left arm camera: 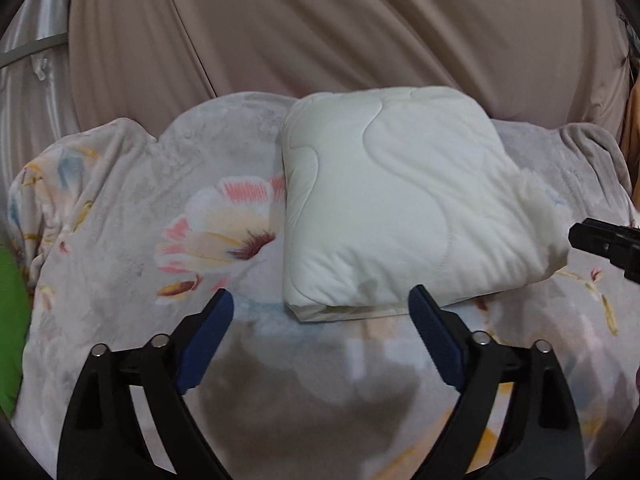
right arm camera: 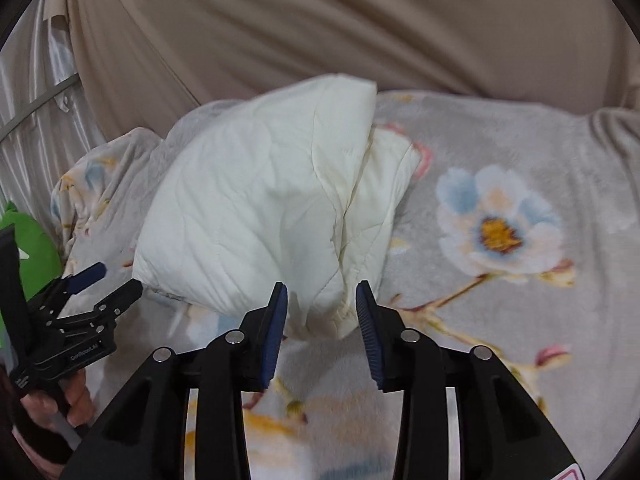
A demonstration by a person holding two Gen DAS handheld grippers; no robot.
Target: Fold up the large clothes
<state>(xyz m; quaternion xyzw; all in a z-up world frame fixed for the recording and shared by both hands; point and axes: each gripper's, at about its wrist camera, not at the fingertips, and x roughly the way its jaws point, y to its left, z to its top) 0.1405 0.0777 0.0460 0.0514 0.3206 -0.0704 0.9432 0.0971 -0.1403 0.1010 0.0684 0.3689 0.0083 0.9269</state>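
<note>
Jaws spread on our left gripper (left arm camera: 320, 308) and right gripper (right arm camera: 322, 304), the folded cream quilted garment (left arm camera: 396, 200) probably needs only final squaring.

Dim, soft-shadowed fisheye views (edges vignetted).

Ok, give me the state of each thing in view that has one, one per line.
white quilted garment: folded into a thick bundle, lying on the blanket, held by neither gripper.
floral blanket: spread out under the bundle, rumpled at its far left edge.
left gripper: open, empty, at the bundle's near edge.
right gripper: open, empty, around the bundle's near corner.
beige curtain: hanging in folds behind.
</note>
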